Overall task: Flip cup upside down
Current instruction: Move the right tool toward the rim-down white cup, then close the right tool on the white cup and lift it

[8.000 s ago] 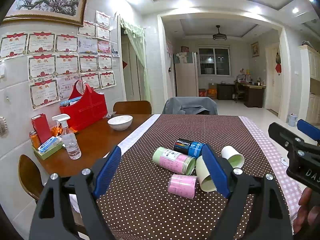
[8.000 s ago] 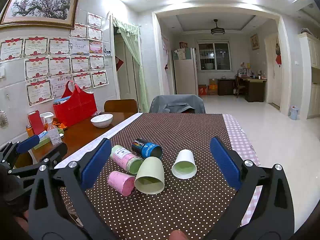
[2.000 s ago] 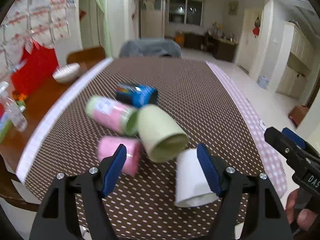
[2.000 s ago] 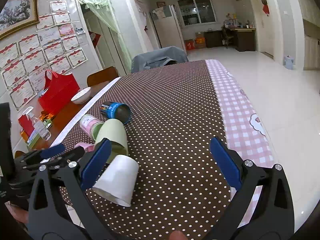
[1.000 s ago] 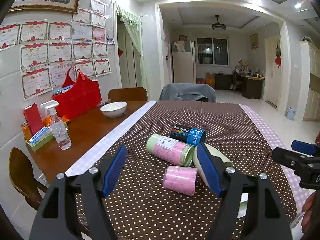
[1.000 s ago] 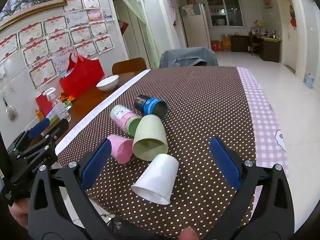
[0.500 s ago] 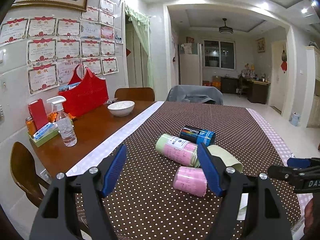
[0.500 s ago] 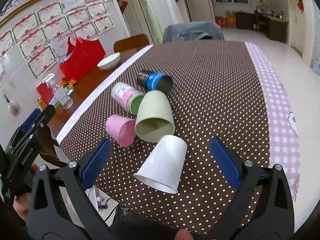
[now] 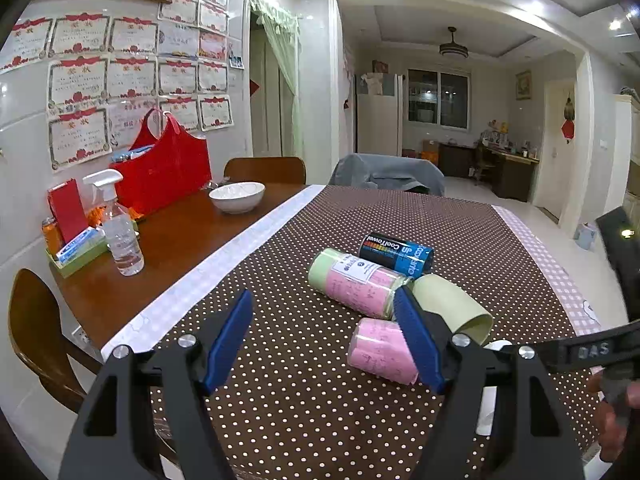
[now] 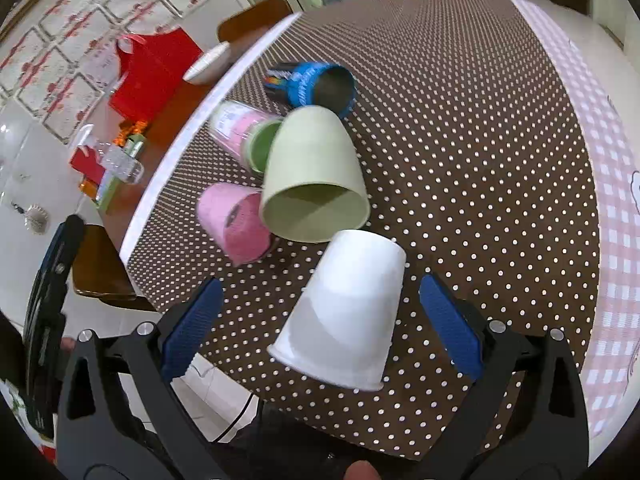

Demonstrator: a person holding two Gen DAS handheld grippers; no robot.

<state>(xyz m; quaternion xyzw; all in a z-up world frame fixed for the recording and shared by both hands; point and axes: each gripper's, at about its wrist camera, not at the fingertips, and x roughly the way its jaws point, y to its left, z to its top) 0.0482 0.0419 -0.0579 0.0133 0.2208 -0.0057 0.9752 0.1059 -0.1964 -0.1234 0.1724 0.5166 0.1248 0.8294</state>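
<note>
A white paper cup (image 10: 348, 312) stands upside down, rim down, on the brown dotted tablecloth (image 10: 480, 160) near the front edge. My right gripper (image 10: 320, 324) is open, its blue pads on either side of the cup and apart from it. A light green cup (image 10: 314, 176) lies on its side just behind, mouth toward me. My left gripper (image 9: 324, 338) is open and empty above the cloth, left of the cups; the green cup (image 9: 452, 312) shows beside its right finger. The white cup (image 9: 490, 388) is mostly hidden behind that finger.
A pink cup (image 10: 236, 220), a pink-and-green cup (image 10: 244, 136) and a blue-and-black cup (image 10: 316, 84) lie on their sides by the green one. On the bare wood to the left are a white bowl (image 9: 237, 196), a spray bottle (image 9: 120, 232) and a red bag (image 9: 164, 172).
My right gripper has moved down and in over the white cup, which now sits between its pads. My left gripper has drifted slightly left and back. The cups have not moved.
</note>
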